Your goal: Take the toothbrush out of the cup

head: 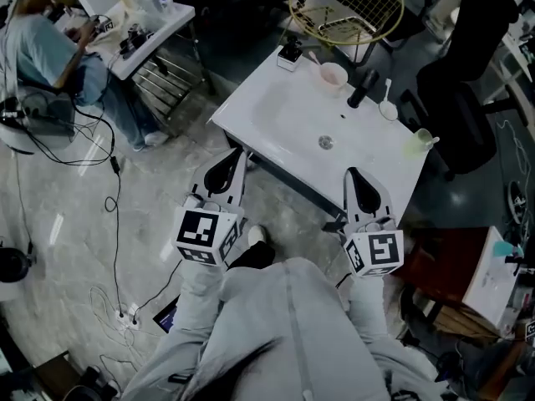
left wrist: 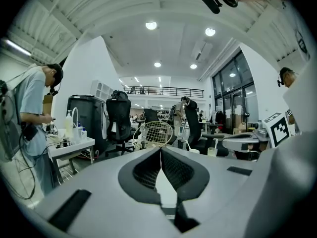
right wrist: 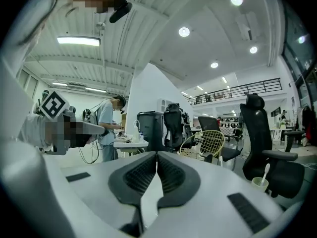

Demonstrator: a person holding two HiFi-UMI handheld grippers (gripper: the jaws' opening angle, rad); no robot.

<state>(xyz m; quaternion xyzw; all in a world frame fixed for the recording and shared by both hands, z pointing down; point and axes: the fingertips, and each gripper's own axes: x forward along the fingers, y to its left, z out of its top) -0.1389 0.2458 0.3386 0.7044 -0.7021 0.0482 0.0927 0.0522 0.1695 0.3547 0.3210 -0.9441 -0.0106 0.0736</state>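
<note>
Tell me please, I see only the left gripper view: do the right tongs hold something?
Observer: No. The right gripper view shows the right tongs shut, with nothing between them.
Operator: Where on the basin does the cup with the toothbrush stand?
Observer: In the head view a pale green cup with a white handle in it stands at the right end of the basin, ahead of the right tongs and to their right.
Operator: Does anything lie in the bowl?
Observer: The head view shows only the drain there.
</note>
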